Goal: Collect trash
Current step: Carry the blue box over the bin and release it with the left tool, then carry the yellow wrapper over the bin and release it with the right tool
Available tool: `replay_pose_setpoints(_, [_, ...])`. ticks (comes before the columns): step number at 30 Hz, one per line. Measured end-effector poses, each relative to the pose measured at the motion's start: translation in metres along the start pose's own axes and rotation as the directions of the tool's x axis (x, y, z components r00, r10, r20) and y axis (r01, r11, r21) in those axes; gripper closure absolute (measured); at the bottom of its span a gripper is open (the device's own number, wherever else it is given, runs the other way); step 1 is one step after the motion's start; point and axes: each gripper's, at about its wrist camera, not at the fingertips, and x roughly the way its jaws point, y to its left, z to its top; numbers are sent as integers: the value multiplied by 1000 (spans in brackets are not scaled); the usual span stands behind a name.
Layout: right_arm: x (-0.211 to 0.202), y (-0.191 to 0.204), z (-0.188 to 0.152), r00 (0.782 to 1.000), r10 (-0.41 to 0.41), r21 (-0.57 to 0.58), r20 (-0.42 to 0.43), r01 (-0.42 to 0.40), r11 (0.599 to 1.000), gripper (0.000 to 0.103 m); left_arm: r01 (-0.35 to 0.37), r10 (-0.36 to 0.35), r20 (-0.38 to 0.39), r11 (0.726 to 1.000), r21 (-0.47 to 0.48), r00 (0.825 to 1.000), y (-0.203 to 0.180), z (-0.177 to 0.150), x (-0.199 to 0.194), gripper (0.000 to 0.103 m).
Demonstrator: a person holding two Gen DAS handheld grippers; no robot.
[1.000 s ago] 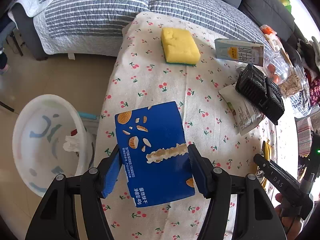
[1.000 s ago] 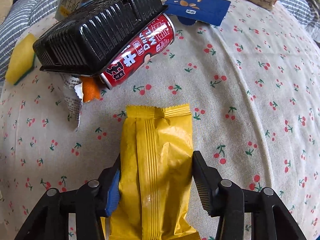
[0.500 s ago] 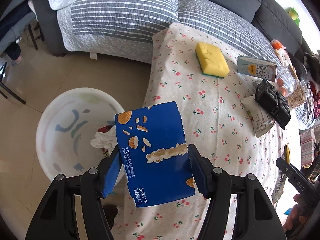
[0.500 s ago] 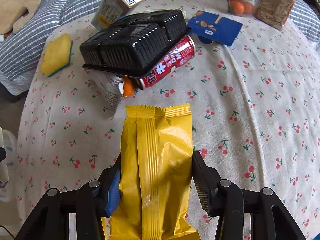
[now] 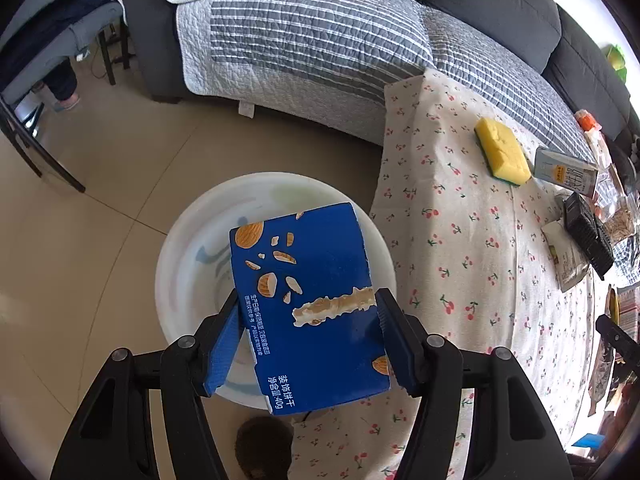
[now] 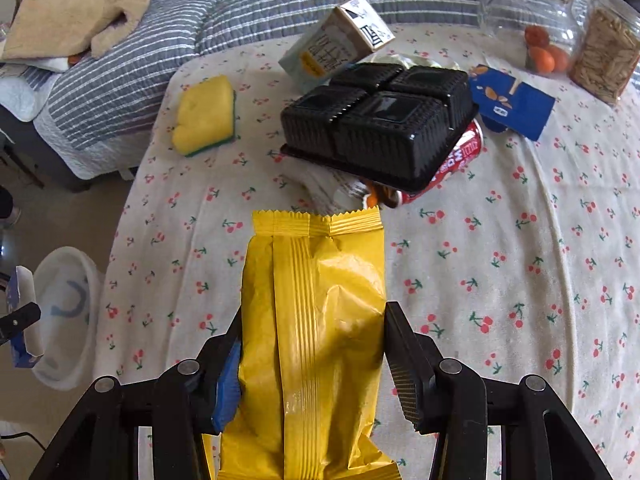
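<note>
A big sofa (image 5: 320, 40) with a grey striped blanket (image 5: 304, 44) fills the back of the room, and a tan fluffy cloth (image 6: 76, 4) lies on top of it. In front of it stands a table with a white cloth dotted with red cherries (image 6: 520, 280).

On the floor beside the table sits a round white tub (image 5: 188, 248).

The left gripper (image 5: 308, 332) holds a flat blue cookie box (image 5: 308, 304) above the tub. Its two fingers press on the box's two side edges, so it is squeezed tight (the box has a torn strip across its front).

The right gripper (image 6: 312, 344) holds a yellow snack bag (image 6: 316, 320) above the table. Its fingers pinch the bag from both sides, and the zigzag end of the bag sticks out past them.

On the table, a black plastic tray (image 6: 380, 132) lies upside down. It rests on a red can (image 6: 452, 164), which is tipped on its side under the tray's edge. A milk carton (image 6: 336, 48) lies just behind the tray. A yellow sponge (image 6: 206, 114) sits near the table's edge, apart from the rest. A torn blue piece of box (image 6: 512, 106) lies to the right of the tray. Farther back are clear jars, one with small orange fruit (image 6: 544, 56) inside.
</note>
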Motion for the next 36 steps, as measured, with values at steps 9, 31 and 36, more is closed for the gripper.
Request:
replay_pose_setpoints(9, [11,31,0,1000,16,-56,-13,-17,998,48,-24,24,-31,1000,-5,999,29,5,25,36])
replay_pose_setpoints(31, [41,103,-2,999,28,-167,-25,-32,985,48,-88,89,-39,996,25,995,58,-13,-5,4])
replay_pose_setpoints(36, [51,154,-14,995,93,-247,-37,-99,964,48,-156,157,-25,988,20,987,88,-23,-15,3])
